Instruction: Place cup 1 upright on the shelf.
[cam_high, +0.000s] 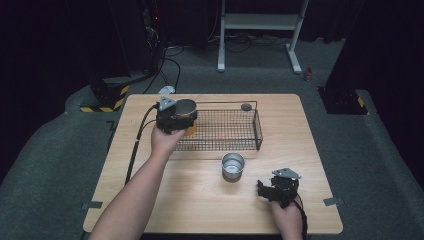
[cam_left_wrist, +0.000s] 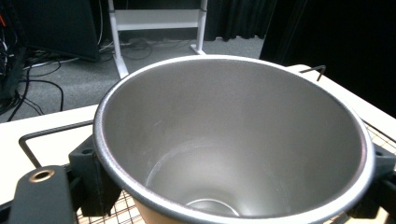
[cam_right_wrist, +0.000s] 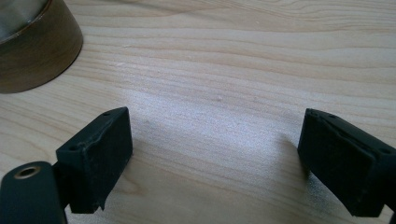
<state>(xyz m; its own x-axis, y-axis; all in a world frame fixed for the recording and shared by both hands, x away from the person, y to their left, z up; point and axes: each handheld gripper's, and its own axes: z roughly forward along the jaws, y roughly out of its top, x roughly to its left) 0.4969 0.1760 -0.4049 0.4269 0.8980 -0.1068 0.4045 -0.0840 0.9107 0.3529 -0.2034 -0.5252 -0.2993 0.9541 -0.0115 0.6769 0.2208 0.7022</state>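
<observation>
Left gripper (cam_high: 176, 120) holds the shiny round metal cup with a brown outside (cam_high: 185, 112), its jaws pressed on both sides of the cup. The cup hangs upright over the left end of the black wire basket (cam_high: 235, 131). To do this step well, I think the hand should go down slowly, keep the cup straight, stay clear of the basket's rim, and let go only when the cup's bottom sits on the wire. Right gripper (cam_high: 272, 190) rests low over the table with its jaws wide apart and nothing in them. A second shiny metal cup (cam_high: 233, 165) stands near it, in front of the basket. The light wooden table (cam_high: 310, 150) is smooth. Around it lie grey carpet, black cables and a white metal stand (cam_high: 260, 22) in a dark room
</observation>
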